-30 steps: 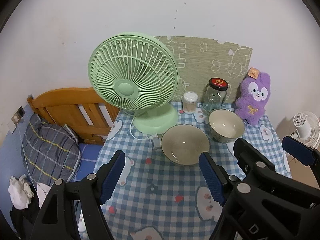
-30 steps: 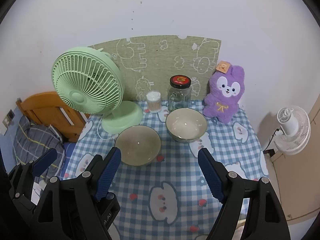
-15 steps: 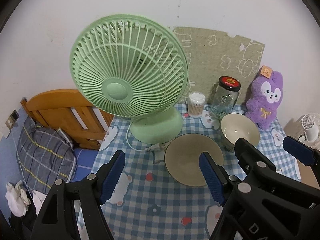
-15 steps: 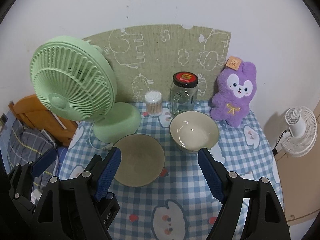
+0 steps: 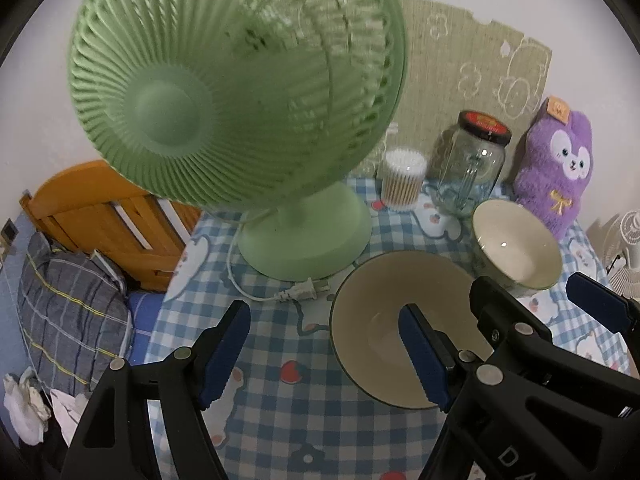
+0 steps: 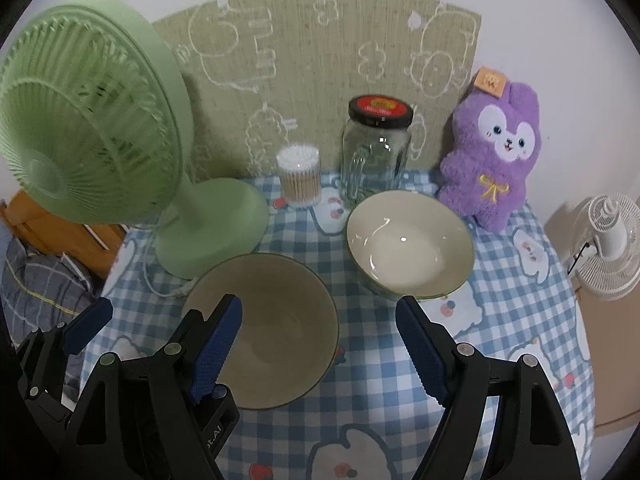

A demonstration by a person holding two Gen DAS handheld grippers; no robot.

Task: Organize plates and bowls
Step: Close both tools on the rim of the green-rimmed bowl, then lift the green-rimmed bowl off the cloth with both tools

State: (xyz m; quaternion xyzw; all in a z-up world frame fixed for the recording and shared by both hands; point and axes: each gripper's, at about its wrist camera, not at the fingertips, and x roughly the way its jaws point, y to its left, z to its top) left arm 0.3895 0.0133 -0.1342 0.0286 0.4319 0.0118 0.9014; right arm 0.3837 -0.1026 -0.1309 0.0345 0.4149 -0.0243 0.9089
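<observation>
Both grippers we find spread wide, holding nothing: left gripper (image 5: 324, 354) over the near plate's (image 5: 380, 300) left rim, right gripper (image 6: 320, 346) above the cloth; bowl (image 6: 410, 244) sits just behind-right of plate; green fan (image 5: 236, 80) looms close left, its plug (image 5: 304, 290) beside the plate; jar (image 6: 376, 152), swab tub (image 6: 300, 174), purple plush (image 6: 492, 152) line the back.

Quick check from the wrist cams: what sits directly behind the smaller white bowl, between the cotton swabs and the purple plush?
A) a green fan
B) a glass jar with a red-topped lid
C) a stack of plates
B: the glass jar stands just behind the white bowl.
</observation>
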